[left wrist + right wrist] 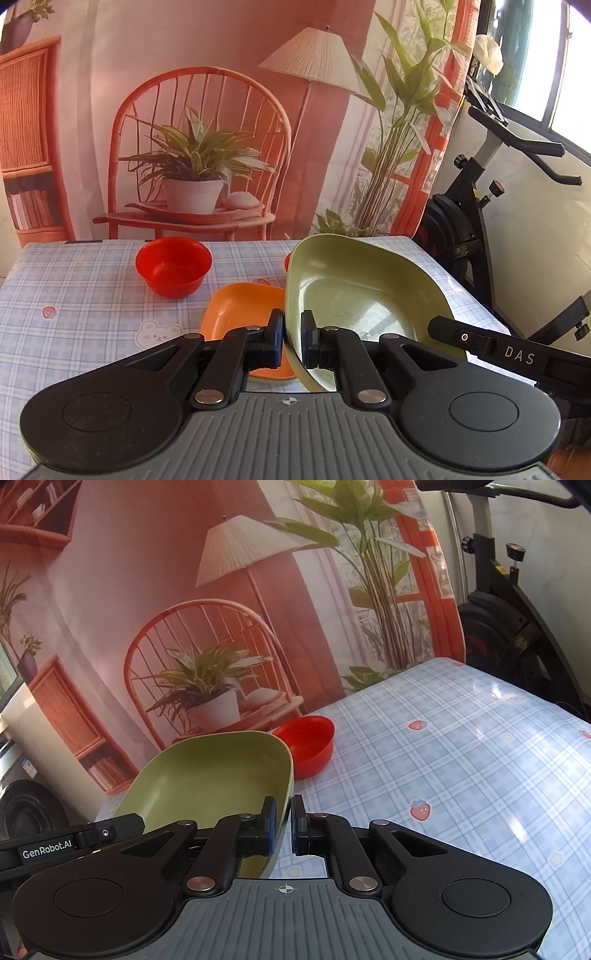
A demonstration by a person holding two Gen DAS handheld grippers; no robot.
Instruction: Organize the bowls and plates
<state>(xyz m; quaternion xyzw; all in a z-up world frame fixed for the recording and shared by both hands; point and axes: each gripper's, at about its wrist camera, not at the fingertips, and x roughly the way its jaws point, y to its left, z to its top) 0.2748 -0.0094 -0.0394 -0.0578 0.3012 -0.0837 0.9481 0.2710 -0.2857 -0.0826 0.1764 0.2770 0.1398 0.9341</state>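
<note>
Green dish (354, 291) held off the surface (74, 295), both ends gripped: left hand-held gripper (292, 341) clamped on its left rim, right hand-held gripper (283, 825) clamped on its right rim. Long axis runs roughly between the two hand-held grippers; neither hand is nearer.

Orange square plate (240, 306) lies directly below the dish's left end, flat on the surface. One red bowl (173, 266) sits beyond it to the left, well apart; a second red bowl (308, 744) just past the dish's far right edge (closest obstacle if lowering forward).

Judgement: dish likely goes down onto the orange plate; path looks clear.
</note>
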